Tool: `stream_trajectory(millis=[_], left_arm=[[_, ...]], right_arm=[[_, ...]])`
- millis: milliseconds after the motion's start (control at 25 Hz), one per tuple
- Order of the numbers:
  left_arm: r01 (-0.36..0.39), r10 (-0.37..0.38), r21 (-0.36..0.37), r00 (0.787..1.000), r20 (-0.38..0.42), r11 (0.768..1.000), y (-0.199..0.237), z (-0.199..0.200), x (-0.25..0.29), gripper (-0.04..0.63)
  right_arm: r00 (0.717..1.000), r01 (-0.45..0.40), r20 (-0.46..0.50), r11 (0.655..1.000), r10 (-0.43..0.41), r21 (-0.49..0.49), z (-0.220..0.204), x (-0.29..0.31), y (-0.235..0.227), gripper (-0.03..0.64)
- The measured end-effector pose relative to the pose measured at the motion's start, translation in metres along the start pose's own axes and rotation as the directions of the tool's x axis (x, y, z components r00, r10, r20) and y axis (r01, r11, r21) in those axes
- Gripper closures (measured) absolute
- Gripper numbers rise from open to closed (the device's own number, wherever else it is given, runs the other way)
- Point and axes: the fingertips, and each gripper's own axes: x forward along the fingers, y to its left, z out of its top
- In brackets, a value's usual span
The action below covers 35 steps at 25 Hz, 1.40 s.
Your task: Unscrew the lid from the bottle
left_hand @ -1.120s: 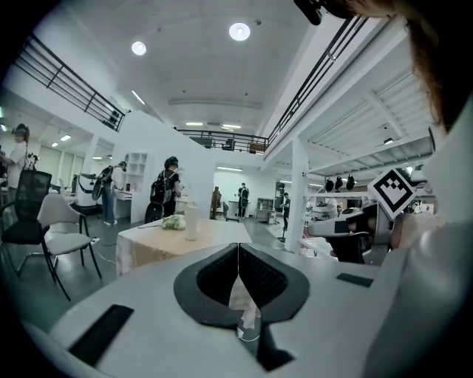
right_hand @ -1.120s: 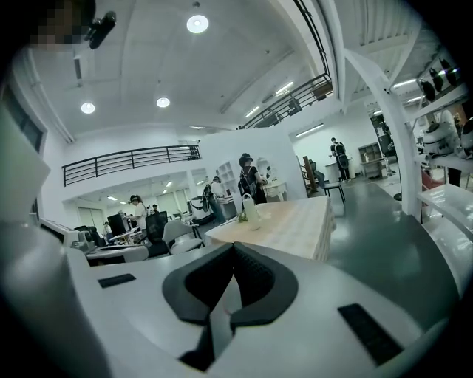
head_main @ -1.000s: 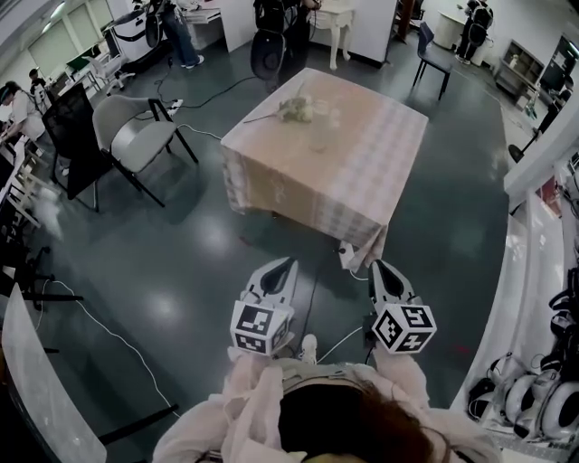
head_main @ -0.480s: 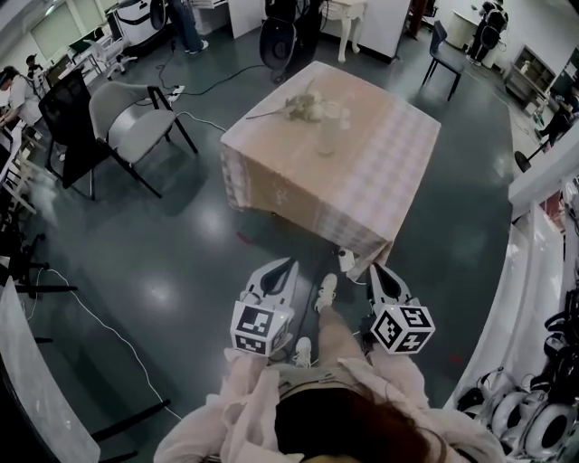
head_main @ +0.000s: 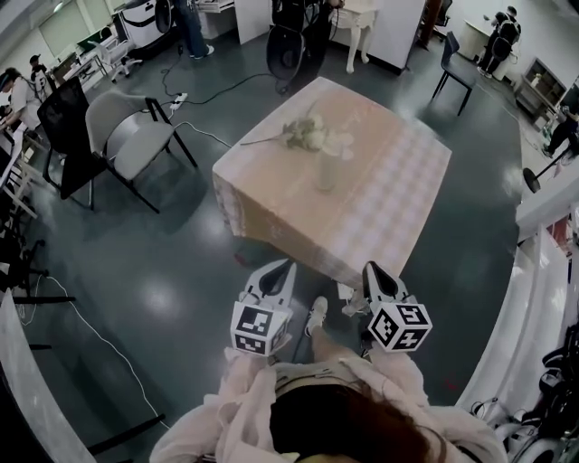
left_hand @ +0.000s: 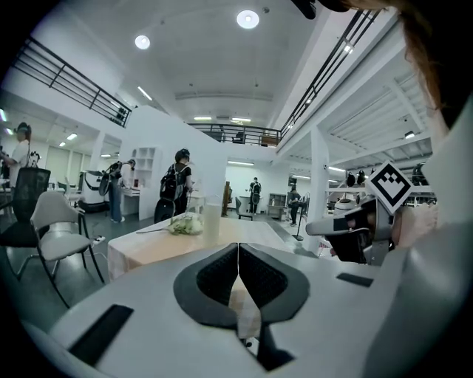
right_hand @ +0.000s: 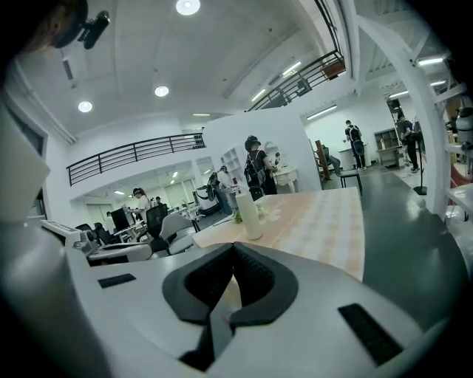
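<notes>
Head view: bottle (head_main: 326,170) stands upright mid-frame on the table (head_main: 389,217), just beside flowers (head_main: 308,134). Left gripper (head_main: 288,265) and right gripper (head_main: 369,268) sit low in frame, jaws closed on nothing, well short of the bottle. Both point tableward, probably readied for the reach.

A large hall has a dark, glossy floor (head_main: 181,262) that mirrors the lights. A table (head_main: 389,212) under a pale checked cloth stands near the middle, with a grey chair (head_main: 136,136) and a black chair (head_main: 63,118) well off to its left. Round lamps (left_hand: 247,18) shine from the white ceiling. A railed balcony (left_hand: 66,77) runs along the upper level above a white partition wall (left_hand: 151,148), and a white column (left_hand: 319,184) rises further right.
</notes>
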Motion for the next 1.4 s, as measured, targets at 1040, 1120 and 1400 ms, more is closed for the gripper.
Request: stream_trajectory(millis=[1040, 1120, 1400], left_arm=[[-0.04, 0.039, -0.011, 0.999, -0.017, 0.999, 0.1, 0.03, 0.224, 0.556], [-0.011, 0.011, -0.028, 1.0, -0.022, 1.0, 0.102, 0.025, 0.236, 0.409], [0.073, -0.071, 0.031, 0.996, -0.06, 0.997, 0.099, 0.001, 0.289, 0.238]], right_arm=[[0.996, -0.082, -0.026, 0.996, 0.081, -0.039, 0.089, 0.197, -0.092, 0.603], [0.997, -0.071, -0.036, 0.997, 0.069, -0.039, 0.086, 0.203, -0.096, 0.603], [0.999, -0.003, -0.048, 1.0, 0.002, -0.018, 0.08, 0.224, -0.113, 0.603]])
